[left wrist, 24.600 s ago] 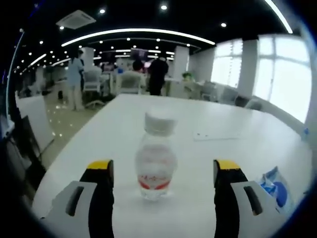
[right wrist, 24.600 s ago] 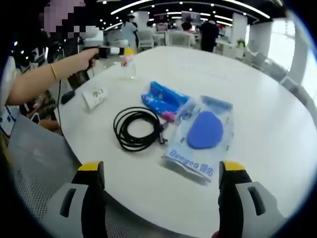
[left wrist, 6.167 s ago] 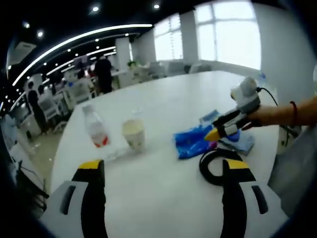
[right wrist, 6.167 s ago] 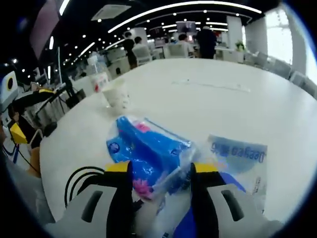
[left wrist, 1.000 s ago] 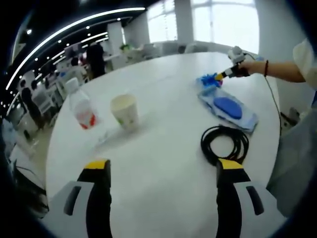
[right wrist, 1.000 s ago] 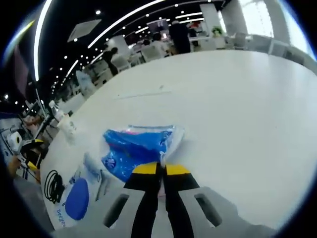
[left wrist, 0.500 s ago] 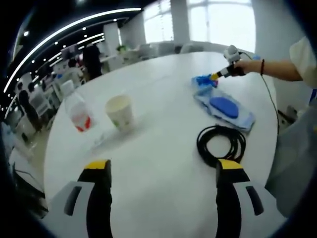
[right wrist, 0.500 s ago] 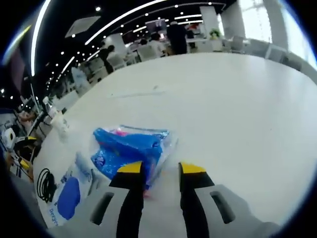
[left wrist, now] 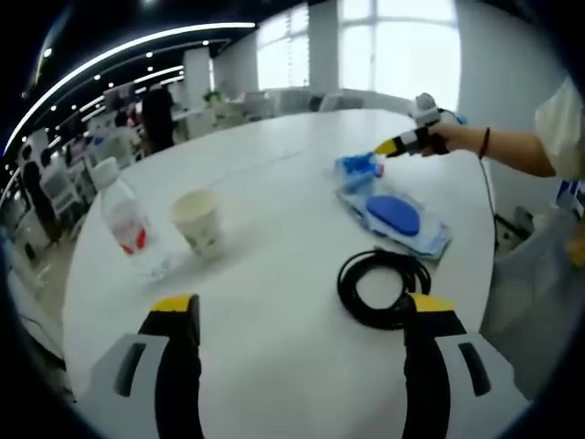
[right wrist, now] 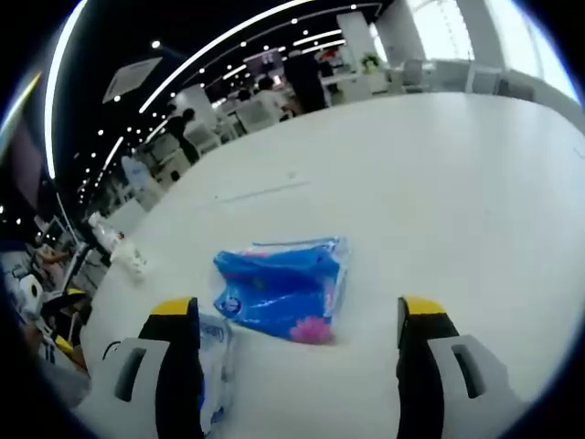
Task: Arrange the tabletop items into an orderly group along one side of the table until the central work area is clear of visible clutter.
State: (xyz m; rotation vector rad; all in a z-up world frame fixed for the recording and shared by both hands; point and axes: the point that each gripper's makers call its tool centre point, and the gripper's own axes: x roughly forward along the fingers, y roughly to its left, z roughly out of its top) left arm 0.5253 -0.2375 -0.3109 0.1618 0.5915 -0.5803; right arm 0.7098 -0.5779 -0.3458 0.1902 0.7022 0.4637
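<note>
In the right gripper view my right gripper (right wrist: 297, 311) is open, and the blue packet (right wrist: 283, 288) lies flat on the white table (right wrist: 439, 183) just ahead of the jaws, untouched. A clear bag (right wrist: 212, 366) shows beside my left jaw. In the left gripper view my left gripper (left wrist: 302, 311) is open over bare table. Ahead lie a black cable coil (left wrist: 382, 288), the clear bag with a blue pad (left wrist: 393, 215) and the blue packet (left wrist: 356, 167). The right gripper (left wrist: 390, 145), held by a hand (left wrist: 452, 137), hovers just past the packet. A water bottle (left wrist: 123, 224) and paper cup (left wrist: 199, 221) stand left.
The table's curved edge (left wrist: 475, 238) runs close to the bag and cable on the right. Far off are chairs, desks and people (right wrist: 306, 78) in an office hall. The bottle (right wrist: 105, 236) and cup (right wrist: 134, 260) appear small at the left rim of the table.
My right gripper has opened, let go of the blue packet and drawn back from it. The left gripper view has shifted slightly; the cable, bag, cup and bottle lie as before.
</note>
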